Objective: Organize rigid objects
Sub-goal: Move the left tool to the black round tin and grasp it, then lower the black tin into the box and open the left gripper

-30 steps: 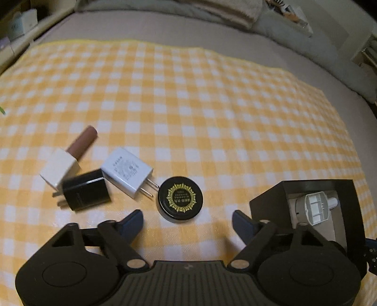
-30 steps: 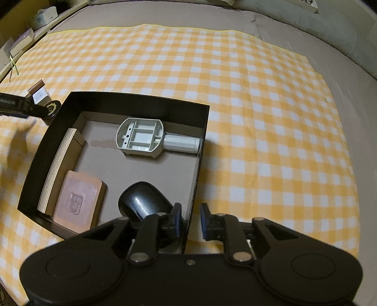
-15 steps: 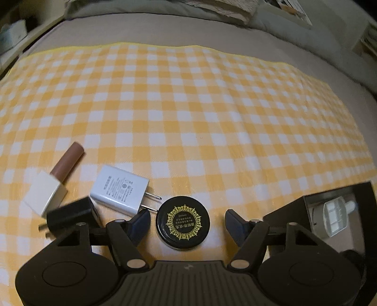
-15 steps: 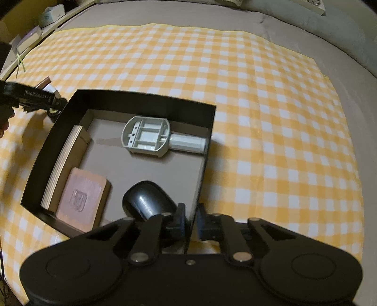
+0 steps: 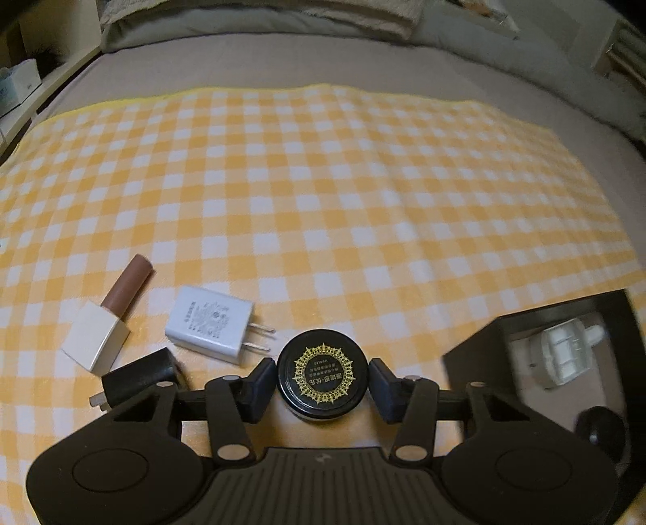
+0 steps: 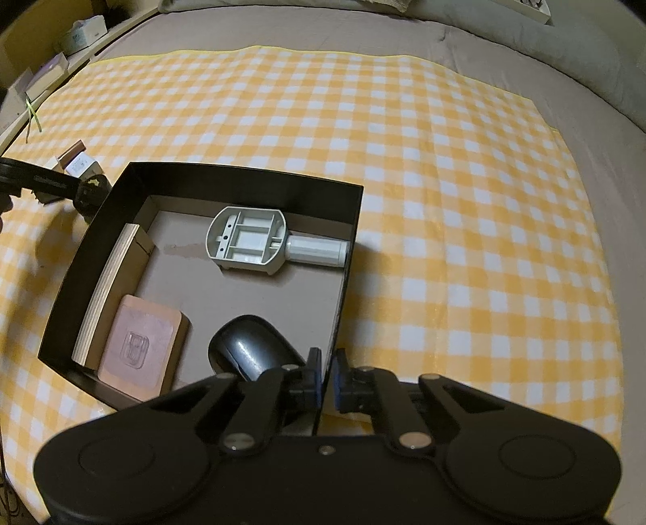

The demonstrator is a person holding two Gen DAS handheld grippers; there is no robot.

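Observation:
My left gripper (image 5: 322, 381) has its jaws closed in on both sides of a round black tin with a gold emblem (image 5: 322, 377) lying on the yellow checked cloth. A white charger (image 5: 212, 324), a black charger (image 5: 137, 373) and a brown tube with a white cap (image 5: 109, 319) lie to its left. My right gripper (image 6: 327, 381) is shut on the right wall of the black box (image 6: 343, 278), near its front corner. The box holds a grey plastic part (image 6: 250, 240), a black mouse (image 6: 252, 355), a pink pad (image 6: 141, 347) and a wooden board (image 6: 107, 290).
The box also shows at the right of the left wrist view (image 5: 476, 355). The checked cloth (image 6: 464, 202) covers a grey bed, with grey pillows (image 6: 565, 52) at the far side. Small boxes (image 6: 80, 34) sit on a ledge at the far left.
My left gripper has moved forward over the black tin and its jaws have closed in to the tin's sides. My right gripper has stayed clamped on the box wall.

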